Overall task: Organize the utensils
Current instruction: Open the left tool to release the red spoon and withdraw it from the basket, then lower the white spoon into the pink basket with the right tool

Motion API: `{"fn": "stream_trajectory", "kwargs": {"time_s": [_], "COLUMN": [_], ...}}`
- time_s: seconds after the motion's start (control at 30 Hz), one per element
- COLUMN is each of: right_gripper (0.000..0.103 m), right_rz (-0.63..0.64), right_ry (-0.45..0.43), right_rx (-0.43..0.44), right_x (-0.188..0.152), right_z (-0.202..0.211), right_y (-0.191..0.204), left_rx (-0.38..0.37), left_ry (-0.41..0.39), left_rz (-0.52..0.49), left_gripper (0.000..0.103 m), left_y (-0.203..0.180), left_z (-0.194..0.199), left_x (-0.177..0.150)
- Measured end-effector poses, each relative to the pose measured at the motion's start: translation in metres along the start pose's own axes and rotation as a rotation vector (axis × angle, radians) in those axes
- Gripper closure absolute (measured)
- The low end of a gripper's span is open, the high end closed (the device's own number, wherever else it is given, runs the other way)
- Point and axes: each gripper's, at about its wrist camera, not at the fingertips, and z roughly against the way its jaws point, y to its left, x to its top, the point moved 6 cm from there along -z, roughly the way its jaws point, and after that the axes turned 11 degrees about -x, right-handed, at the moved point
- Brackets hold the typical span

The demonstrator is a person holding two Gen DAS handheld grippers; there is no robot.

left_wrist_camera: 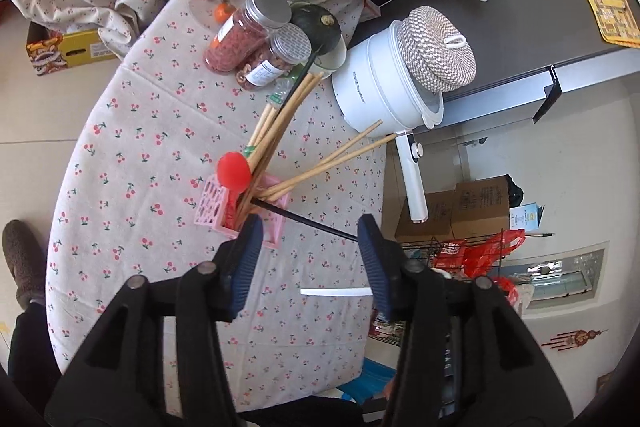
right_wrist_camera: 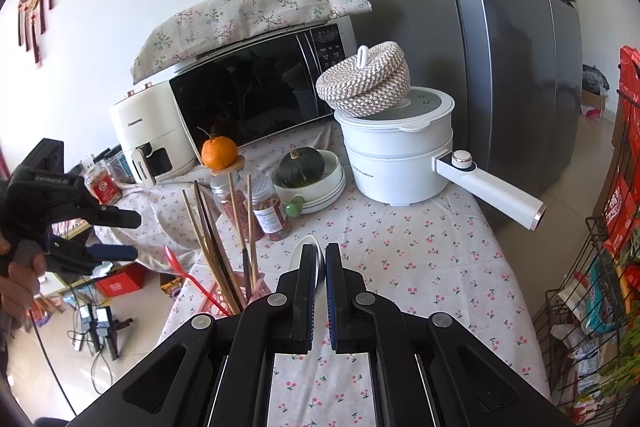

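Standing at 10 o'clock of the open, empty left claw (left_wrist_camera: 310, 227), the pink holder (left_wrist_camera: 208, 205) on the table (left_wrist_camera: 132, 131) bristles with light, stiff chopsticks (left_wrist_camera: 280, 115). Pinch the slippery black one (left_wrist_camera: 308, 223) mid-shaft. Right claw (right_wrist_camera: 320, 251) is shut, seemingly on a white spoon (right_wrist_camera: 298, 251).

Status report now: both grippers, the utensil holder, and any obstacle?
Left gripper open, empty, above pink holder. Right gripper shut on white spoon. Chopsticks and red spoon in holder. Black chopstick leans across left jaws.
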Motion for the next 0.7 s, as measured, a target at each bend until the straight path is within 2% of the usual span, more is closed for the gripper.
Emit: {"fn": "stream_trajectory", "kwargs": {"time_s": [0.03, 0.17, 0.27, 0.37, 0.47, 0.6, 0.7], "right_gripper": [0.098, 0.098, 0.098, 0.098, 0.098, 0.098, 0.098], "right_rz": [0.003, 0.055, 0.105, 0.154, 0.245, 0.373, 0.436], "right_ry": [-0.015, -0.104, -0.163, -0.189, -0.204, -0.221, -0.198], "right_rx": [0.007, 0.0, -0.01, -0.013, -0.058, -0.123, -0.15], "right_x": [0.002, 0.017, 0.027, 0.031, 0.029, 0.02, 0.009], "right_z": [0.004, 0.02, 0.024, 0.02, 0.009, -0.01, -0.025], "right_y": [0.004, 0.026, 0.049, 0.073, 0.098, 0.126, 0.139], "left_rx": [0.021, 0.141, 0.242, 0.279, 0.321, 0.323, 0.322], "left_ry": [-0.023, -0.095, -0.102, -0.076, -0.053, -0.079, -0.064], "left_rz": [-0.037, -0.184, -0.286, -0.308, -0.298, -0.315, -0.315], "left_gripper": [0.041, 0.034, 0.029, 0.027, 0.026, 0.019, 0.019], "left_y": [0.005, 0.032, 0.052, 0.072, 0.089, 0.091, 0.092], "left_z": [0.005, 0.011, 0.001, -0.015, -0.021, -0.014, -0.014], "left_x": [-0.005, -0.03, -0.049, -0.059, -0.061, -0.064, -0.069]}}
